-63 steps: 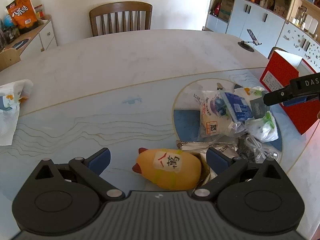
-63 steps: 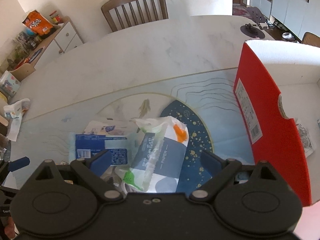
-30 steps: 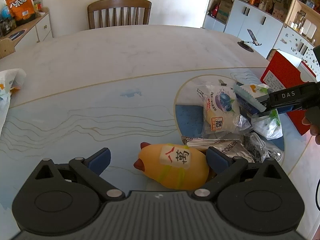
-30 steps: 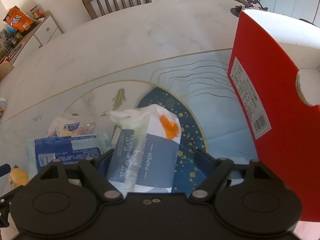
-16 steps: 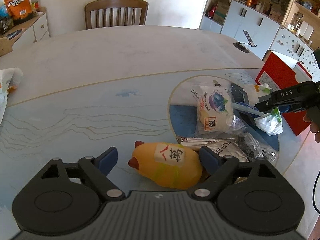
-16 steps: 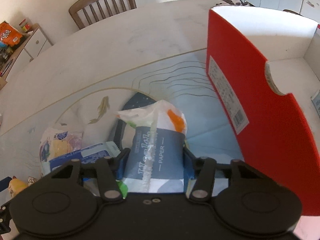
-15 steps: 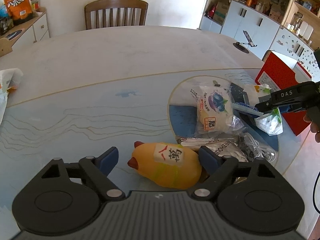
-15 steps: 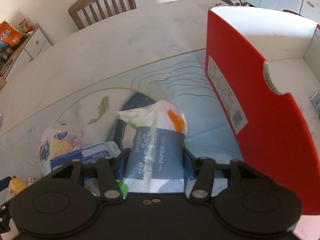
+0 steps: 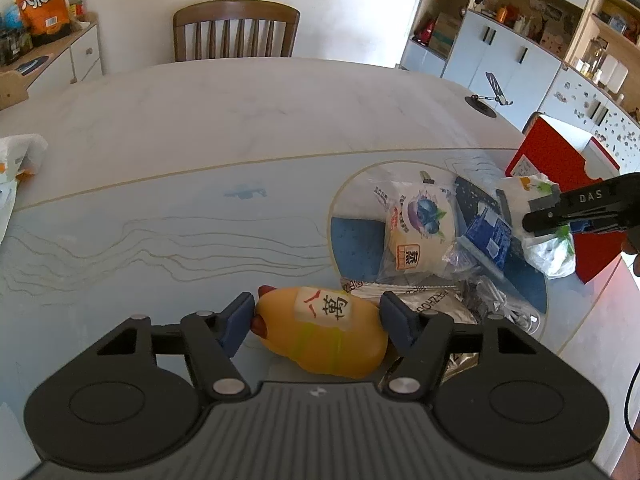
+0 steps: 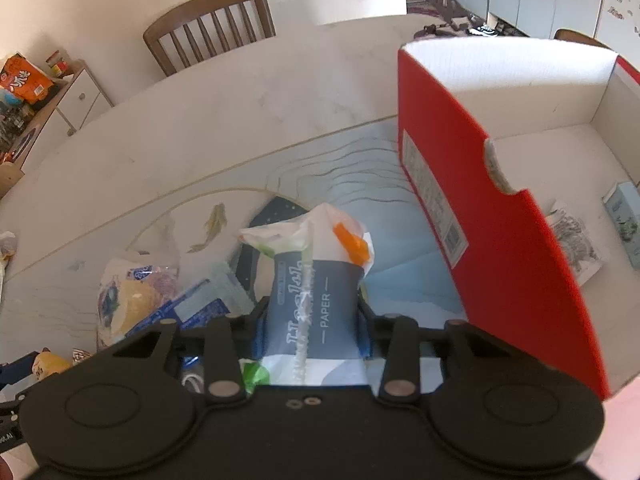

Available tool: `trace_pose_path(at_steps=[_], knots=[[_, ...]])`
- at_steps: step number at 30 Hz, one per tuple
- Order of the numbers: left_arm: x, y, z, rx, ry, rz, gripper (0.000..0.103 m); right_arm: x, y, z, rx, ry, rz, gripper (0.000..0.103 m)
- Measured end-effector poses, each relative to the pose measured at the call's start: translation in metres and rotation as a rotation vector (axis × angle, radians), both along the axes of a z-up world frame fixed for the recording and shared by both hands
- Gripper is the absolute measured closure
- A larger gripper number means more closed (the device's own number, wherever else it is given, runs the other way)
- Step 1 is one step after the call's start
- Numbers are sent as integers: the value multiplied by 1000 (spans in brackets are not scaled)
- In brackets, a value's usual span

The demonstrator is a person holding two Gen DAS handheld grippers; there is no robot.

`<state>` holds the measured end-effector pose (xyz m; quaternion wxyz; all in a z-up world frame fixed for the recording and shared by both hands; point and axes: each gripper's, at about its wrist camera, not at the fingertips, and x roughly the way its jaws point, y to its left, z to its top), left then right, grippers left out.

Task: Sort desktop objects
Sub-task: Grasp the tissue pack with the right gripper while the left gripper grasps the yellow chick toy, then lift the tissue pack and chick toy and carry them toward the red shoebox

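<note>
Compared with a second ago, both grippers have narrowed. Left wrist view: left gripper (image 9: 318,322) jaws are closing around the yellow rubber chicken toy (image 9: 322,330), pads apparently touching it, just left of the cluttered round blue mat (image 9: 352,236). Right wrist view: right gripper (image 10: 312,326) jaws, closing, pinch the blue-and-white plastic tissue pack (image 10: 314,300), raised above that mat beside the red cardboard box (image 10: 500,240).

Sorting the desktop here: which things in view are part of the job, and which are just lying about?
Job:
- yellow duck toy, between the closing left gripper
- tissue pack, squeezed by the closing right gripper
- blueberry snack bag
- red box

Lying about:
- wooden chair
- orange snack bag
- phone stand
</note>
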<state>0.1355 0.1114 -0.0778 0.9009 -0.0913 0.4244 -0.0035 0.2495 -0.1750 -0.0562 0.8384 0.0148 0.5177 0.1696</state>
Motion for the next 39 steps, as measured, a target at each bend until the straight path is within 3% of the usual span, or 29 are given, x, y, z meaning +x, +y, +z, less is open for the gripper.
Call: trace_pose_path(at_steps=[24, 39], knots=[[-25, -10, 40, -23, -63, 22, 37, -27, -34, 45, 49, -60, -3, 64], [-34, -39, 69, -25, -83, -35, 37, -46, -54, 63, 71, -60, -3, 64]])
